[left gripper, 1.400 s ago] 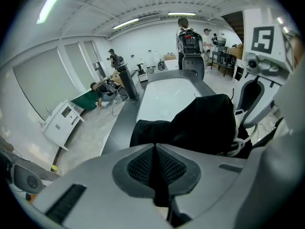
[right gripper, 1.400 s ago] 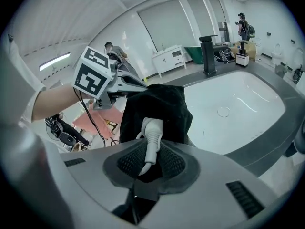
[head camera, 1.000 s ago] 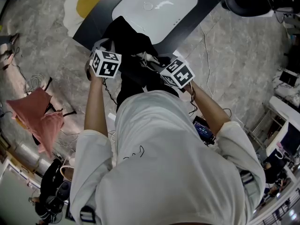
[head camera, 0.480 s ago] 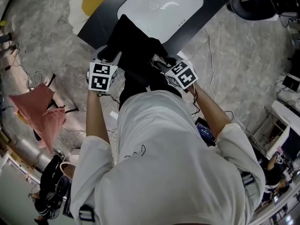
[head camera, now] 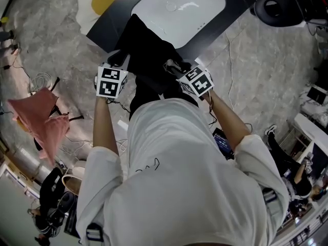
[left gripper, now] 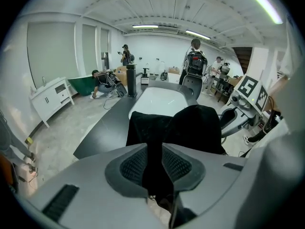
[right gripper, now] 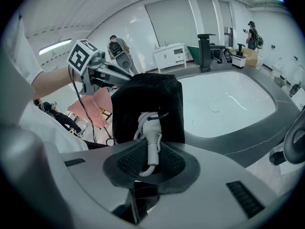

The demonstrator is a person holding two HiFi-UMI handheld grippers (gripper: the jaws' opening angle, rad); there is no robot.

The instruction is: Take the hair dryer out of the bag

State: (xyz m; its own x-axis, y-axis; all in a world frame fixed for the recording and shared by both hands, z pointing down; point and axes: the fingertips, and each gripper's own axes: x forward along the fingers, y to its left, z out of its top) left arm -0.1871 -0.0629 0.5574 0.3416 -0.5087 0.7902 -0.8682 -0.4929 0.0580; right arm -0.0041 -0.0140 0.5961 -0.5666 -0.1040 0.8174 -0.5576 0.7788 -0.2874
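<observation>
A black fabric bag [head camera: 148, 55] lies on the dark table [head camera: 110, 22], half over its edge, in front of the person. My right gripper [head camera: 170, 66] is at the bag's right side, shut on a white coiled cord [right gripper: 151, 136] that sticks out of the bag's [right gripper: 143, 106] mouth. My left gripper [head camera: 119, 61] is at the bag's left edge. Its jaws have just been closing, and black bag cloth [left gripper: 190, 128] fills the gap between its pads [left gripper: 178, 165]. The hair dryer's body is hidden inside the bag.
A white basin [head camera: 177, 6] is set into the table just beyond the bag. A pink cloth [head camera: 38, 119] on a stand and loose cables lie on the floor at the left. A black chair base [head camera: 279, 6] stands at the far right. People stand far off in the room.
My left gripper has drawn back a little toward the person and taken a new hold on the bag's left edge. The right gripper has stayed on the cord.
</observation>
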